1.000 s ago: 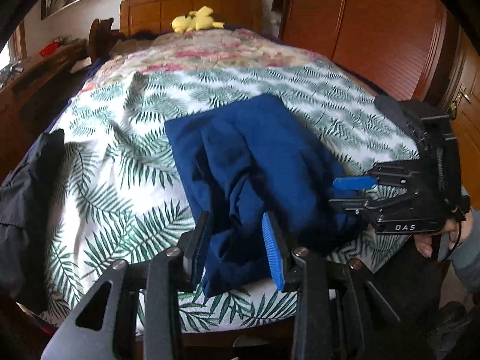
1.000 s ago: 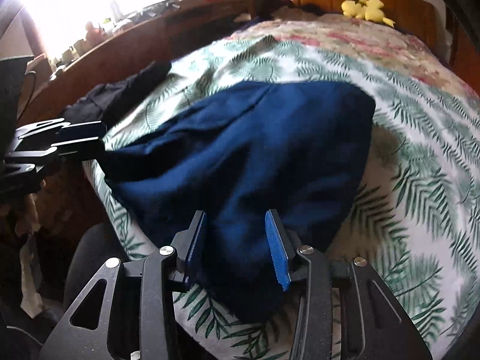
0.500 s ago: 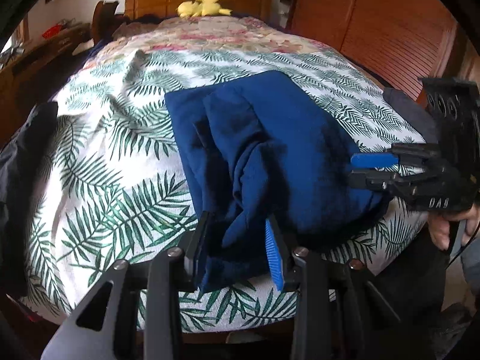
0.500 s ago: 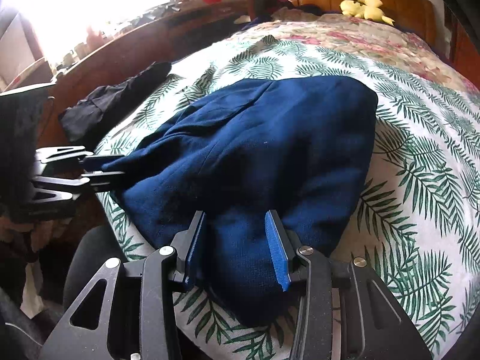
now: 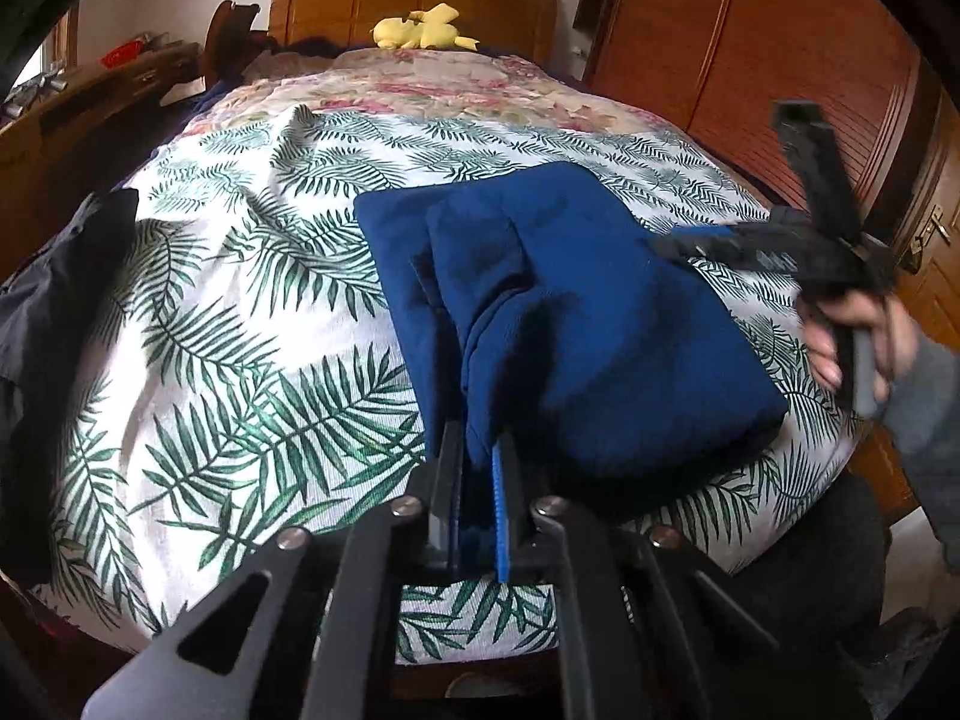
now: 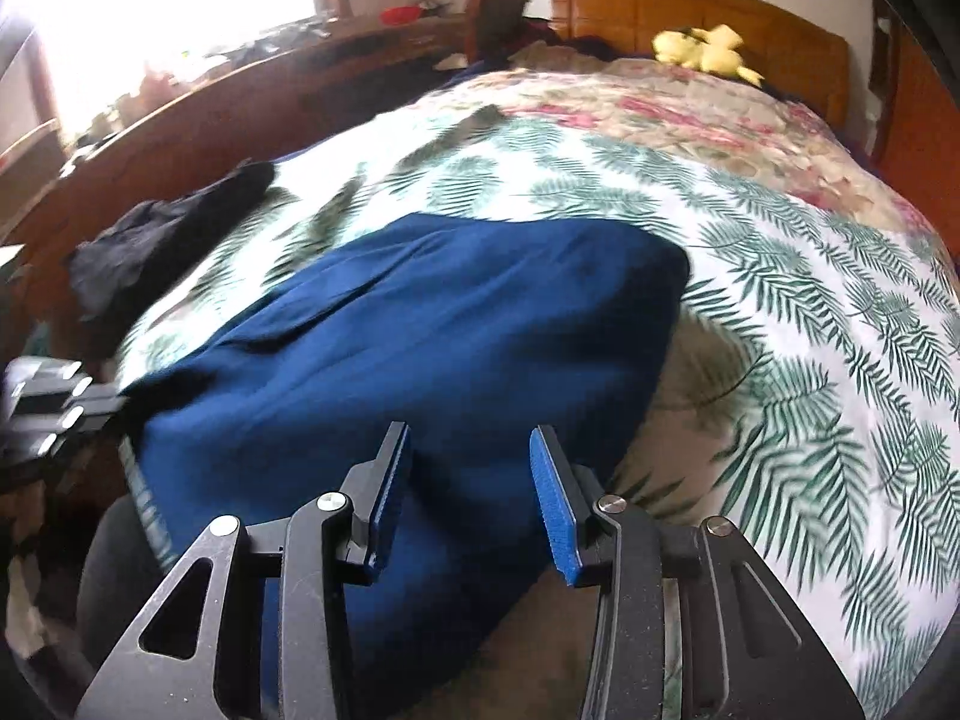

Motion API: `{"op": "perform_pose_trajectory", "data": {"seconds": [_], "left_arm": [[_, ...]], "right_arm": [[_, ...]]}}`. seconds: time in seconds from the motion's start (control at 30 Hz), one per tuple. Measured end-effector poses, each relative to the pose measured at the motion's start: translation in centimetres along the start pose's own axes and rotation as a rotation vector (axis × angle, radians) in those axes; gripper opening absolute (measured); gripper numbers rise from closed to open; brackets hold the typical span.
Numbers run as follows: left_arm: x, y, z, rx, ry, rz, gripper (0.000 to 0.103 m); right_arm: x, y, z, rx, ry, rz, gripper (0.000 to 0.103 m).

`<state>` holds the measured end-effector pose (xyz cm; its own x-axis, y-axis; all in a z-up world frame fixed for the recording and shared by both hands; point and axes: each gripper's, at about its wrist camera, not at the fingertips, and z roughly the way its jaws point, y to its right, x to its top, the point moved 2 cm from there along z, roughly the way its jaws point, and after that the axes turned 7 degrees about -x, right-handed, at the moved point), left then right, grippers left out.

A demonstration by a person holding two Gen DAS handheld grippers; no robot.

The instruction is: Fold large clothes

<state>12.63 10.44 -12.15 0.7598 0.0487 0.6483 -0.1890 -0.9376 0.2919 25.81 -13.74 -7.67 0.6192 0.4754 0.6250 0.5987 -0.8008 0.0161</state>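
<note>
Step in hand: securing the near edge of the dark blue knitted garment point(image 5: 576, 324), partly folded and lying on the near end of the palm-leaf printed bedspread point(image 5: 240, 372), close to the foot of the bed. Left gripper point(image 5: 477, 480): jaws just closed, now clenched on a bunched fold at the garment's near hem, cloth visibly pinched between the pads. Right gripper point(image 6: 471, 504): jaws parted, blue pads standing apart over the garment's near right portion, nothing grasped; in the left wrist view, seen raised and blurred beside the far right side of the garment, held in a hand point(image 5: 852, 336). Next move, by judgement: a matching grip with the right gripper on the opposite hem corner, then an even lift and carry toward the headboard to lay the next fold; uneven pull likely to skew the layers. Differences from the earlier frames: left jaws then open around the hem, now shut on it; right gripper then low at the garment's right edge, now higher and further along; garment itself barely shifted. Crumpled black garment point(image 5: 54, 300) at the left edge untouched.
</note>
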Motion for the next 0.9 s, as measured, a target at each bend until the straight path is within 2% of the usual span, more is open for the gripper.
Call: {"op": "perform_pose_trajectory", "data": {"seconds": [0.13, 0.2, 0.33, 0.4, 0.57, 0.7, 0.8, 0.9], "left_arm": [[-0.1, -0.2, 0.1, -0.007, -0.003, -0.007, 0.007], [-0.2, -0.1, 0.2, -0.007, -0.006, -0.007, 0.007], [-0.2, 0.0, 0.2, -0.005, -0.010, -0.007, 0.007], [-0.2, 0.1, 0.2, -0.004, -0.013, -0.009, 0.007], [0.0, 0.4, -0.1, 0.013, -0.039, -0.005, 0.008], [-0.5, 0.6, -1.5, 0.043, -0.069, 0.001, 0.011], [-1.4, 0.6, -2.8, 0.029, -0.081, -0.016, 0.015], [-2.3, 0.9, -3.2, 0.021, -0.082, -0.018, 0.019]], "right_arm": [[2.2, 3.5, 3.1, -0.020, -0.015, 0.062, 0.049], [3.1, 5.3, 5.3, -0.050, -0.051, 0.091, 0.058], [4.3, 8.2, 8.4, -0.005, -0.092, 0.184, 0.067], [4.7, 9.5, 10.2, 0.030, -0.121, 0.234, 0.077], [5.1, 10.7, 12.7, 0.136, -0.173, 0.343, 0.078], [5.0, 9.6, 13.1, 0.090, -0.158, 0.298, 0.078], [4.5, 9.1, 13.0, 0.061, -0.131, 0.267, 0.078], [4.4, 9.3, 13.2, 0.067, -0.124, 0.270, 0.078]]}}
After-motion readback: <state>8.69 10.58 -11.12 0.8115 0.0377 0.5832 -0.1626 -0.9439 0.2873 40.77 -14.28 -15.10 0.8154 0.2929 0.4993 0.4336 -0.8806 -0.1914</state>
